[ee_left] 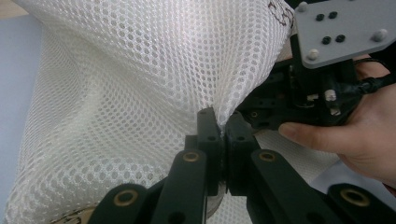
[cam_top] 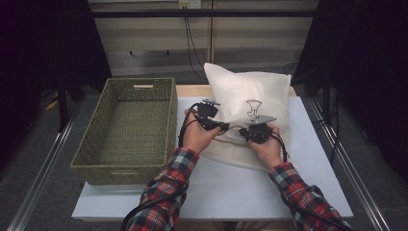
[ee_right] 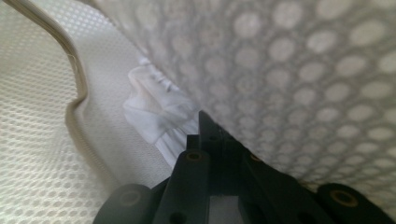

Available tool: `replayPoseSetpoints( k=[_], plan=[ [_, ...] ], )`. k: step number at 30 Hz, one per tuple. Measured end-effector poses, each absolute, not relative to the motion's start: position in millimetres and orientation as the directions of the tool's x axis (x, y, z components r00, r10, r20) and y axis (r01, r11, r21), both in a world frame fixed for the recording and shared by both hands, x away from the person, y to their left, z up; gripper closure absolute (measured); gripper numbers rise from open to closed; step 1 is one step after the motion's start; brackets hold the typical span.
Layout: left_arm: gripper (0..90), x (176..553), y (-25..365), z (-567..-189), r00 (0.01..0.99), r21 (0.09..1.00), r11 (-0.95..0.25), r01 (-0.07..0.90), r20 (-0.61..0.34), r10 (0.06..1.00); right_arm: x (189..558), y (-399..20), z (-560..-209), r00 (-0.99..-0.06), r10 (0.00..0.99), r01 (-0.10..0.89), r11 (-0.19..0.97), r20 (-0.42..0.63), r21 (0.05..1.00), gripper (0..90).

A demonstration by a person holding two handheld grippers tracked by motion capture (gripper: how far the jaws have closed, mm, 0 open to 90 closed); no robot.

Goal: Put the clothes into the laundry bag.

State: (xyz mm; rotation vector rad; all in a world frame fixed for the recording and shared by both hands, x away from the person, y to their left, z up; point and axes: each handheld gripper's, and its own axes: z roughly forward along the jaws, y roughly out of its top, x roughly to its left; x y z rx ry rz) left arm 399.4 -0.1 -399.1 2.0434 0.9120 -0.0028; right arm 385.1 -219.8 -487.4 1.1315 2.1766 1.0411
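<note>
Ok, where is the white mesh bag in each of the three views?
High view: the mesh bag lies centre-right on the table, beside the basket.
Left gripper view: it covers the left and centre, pinched at the jaws.
Right gripper view: it covers the frame, its seam at left.
Shared landmark: the mesh's hole pattern.

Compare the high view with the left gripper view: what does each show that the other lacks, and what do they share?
High view alone: an olive woven rectangular basket, red plaid sleeves, and the pale blue tabletop.
Left gripper view alone: the honeycomb weave up close, with the left hand-held gripper shut on a pinched fold.
Both: the white mesh laundry bag and the right hand-held gripper.
</note>
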Motion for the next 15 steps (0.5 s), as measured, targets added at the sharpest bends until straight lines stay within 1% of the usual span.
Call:
replayPoseSetpoints(
  k=[6,8,10,15],
  plan=[
    [87.2,400.7,2.3,-397.5,0.730,0.718,-0.348,0.603,-0.320,0.604,374.5,-225.6,-481.6,-0.579,0.815,0.480,0.342,-0.001,0.808,90.0],
    [87.0,400.5,2.8,-397.2,0.731,0.724,-0.345,0.598,-0.314,0.606,369.6,-227.9,-478.9,-0.586,0.810,0.473,0.350,-0.008,0.809,90.0],
    [86.8,400.8,3.0,-397.9,0.731,0.725,-0.344,0.596,-0.313,0.607,363.8,-230.5,-476.0,-0.592,0.805,0.482,0.329,0.026,0.812,90.0],
    [86.3,400.8,3.1,-398.6,0.731,0.726,-0.350,0.592,-0.301,0.612,347.9,-238.4,-467.5,-0.610,0.792,0.477,0.343,0.024,0.809,89.1]
  ],
)
